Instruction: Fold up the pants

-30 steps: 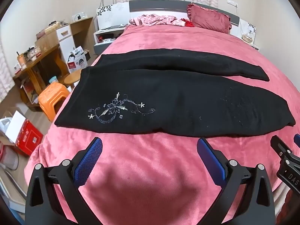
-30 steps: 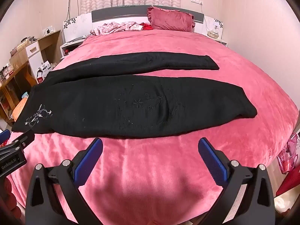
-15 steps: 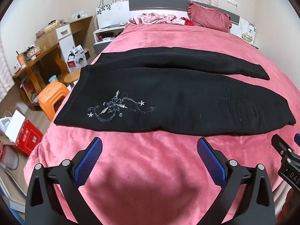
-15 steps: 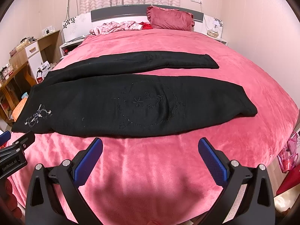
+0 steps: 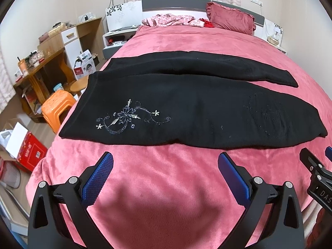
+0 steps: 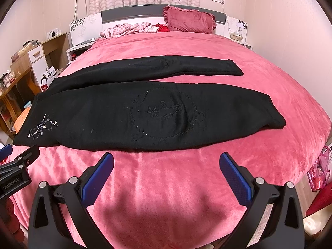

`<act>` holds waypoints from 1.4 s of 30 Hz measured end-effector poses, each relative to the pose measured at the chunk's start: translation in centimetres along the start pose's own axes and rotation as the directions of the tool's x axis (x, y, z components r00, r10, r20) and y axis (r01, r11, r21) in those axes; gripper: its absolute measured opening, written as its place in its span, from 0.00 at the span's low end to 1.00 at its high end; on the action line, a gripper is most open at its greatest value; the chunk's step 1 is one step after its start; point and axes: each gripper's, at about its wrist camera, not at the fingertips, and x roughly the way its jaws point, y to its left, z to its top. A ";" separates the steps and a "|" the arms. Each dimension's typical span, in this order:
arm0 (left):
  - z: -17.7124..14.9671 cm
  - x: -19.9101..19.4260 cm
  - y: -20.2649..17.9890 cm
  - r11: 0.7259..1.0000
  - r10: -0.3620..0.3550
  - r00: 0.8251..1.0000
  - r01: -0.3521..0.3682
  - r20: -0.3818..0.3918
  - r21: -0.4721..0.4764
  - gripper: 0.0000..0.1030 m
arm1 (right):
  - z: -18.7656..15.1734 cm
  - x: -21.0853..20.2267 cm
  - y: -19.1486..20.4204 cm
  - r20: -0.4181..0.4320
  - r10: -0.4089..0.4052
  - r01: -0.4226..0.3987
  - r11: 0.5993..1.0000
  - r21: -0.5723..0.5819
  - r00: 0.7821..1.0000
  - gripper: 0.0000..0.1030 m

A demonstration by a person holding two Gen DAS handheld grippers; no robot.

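Both hand-held grippers hover over the near edge of the bed, fingers spread wide apart and holding nothing. Seen from its own camera, the left hand-held gripper shows two blue-padded fingers above bare pink blanket; the right hand-held gripper shows the same two blue pads over the blanket in its view. Each tool's tip also pokes into the other's picture at the frame edge.

One pair of black pants lies flat across the bed, just beyond both sets of fingers and not touched by either. The waist is toward the left side of the bed, the two legs run to the right. The near leg is the wider shape and ends close to the right edge; the far leg lies behind it, the two parted by a narrow wedge of pink toward the cuffs. Two embroidered motifs show on the near leg: one pale floral sprig near the waist, and one dark circular flower design at mid-leg.

At the headboard sit one red pillow and one heap of pink patterned cloth. Left of the bed stand one orange stool, one wooden desk crowded with small items, and one red box on the floor.
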 end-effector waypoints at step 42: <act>0.2 0.9 0.2 1.000 -0.029 0.999 0.029 -0.044 -0.005 0.97 | -0.1 0.8 -0.6 -0.023 0.019 -0.018 0.999 0.030 1.000 0.98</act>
